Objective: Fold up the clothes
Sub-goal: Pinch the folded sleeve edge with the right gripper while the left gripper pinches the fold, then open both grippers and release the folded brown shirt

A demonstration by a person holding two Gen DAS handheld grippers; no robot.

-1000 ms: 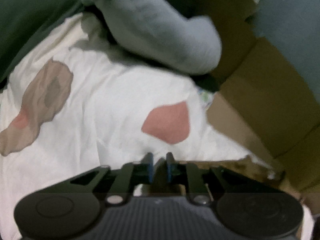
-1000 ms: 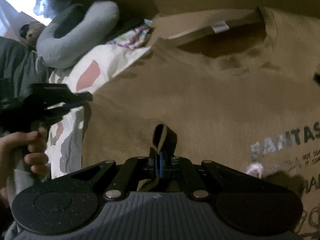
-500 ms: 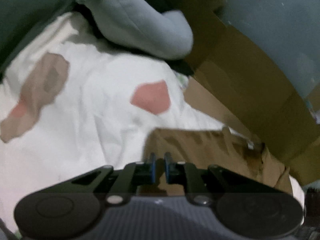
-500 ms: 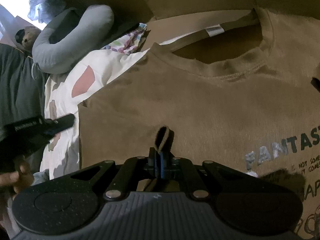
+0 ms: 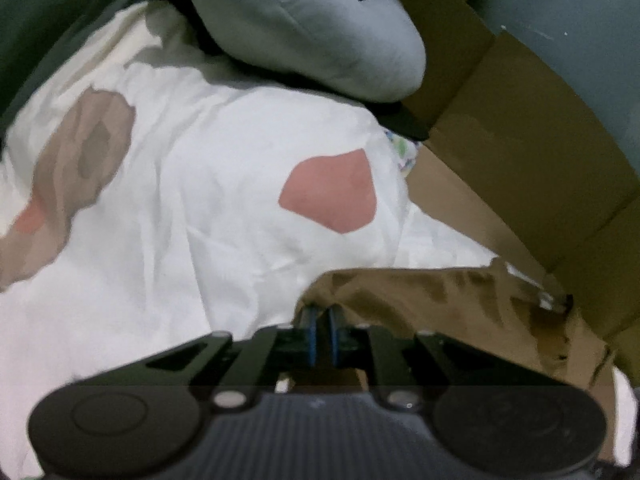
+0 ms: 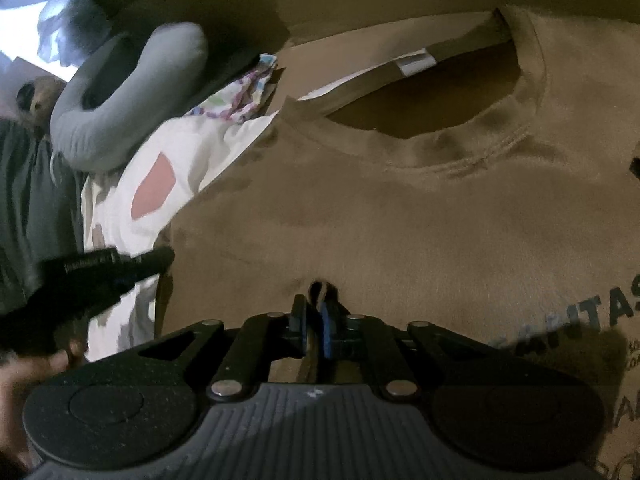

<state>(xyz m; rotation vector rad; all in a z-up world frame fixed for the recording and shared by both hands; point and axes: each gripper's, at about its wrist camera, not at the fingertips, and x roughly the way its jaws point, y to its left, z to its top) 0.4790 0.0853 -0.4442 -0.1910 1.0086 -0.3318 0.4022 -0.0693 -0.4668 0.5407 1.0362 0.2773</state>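
Note:
A brown T-shirt (image 6: 400,220) with grey lettering lies flat, collar at the far end. My right gripper (image 6: 316,312) sits on its chest. Its jaws are opening, and a small upright fold of the brown cloth still stands between the parted pads. In the left wrist view my left gripper (image 5: 320,312) is at the shirt's (image 5: 420,300) left edge, with its pads closed on the brown corner that laps over the fingertips. From the right wrist view the left gripper (image 6: 156,258) shows as a dark bar meeting that edge, held by a hand (image 6: 40,364).
A white sheet (image 5: 200,200) with pink and tan patches lies under and left of the shirt. A grey curved pillow (image 5: 320,32) rests at its far end. Flattened cardboard (image 5: 520,140) rises behind the shirt. A plush toy (image 6: 36,96) sits far left.
My left gripper came over from the white sheet to the shirt's left edge and closed on the brown corner. The right gripper's pads, tight on the fold before, have parted a little.

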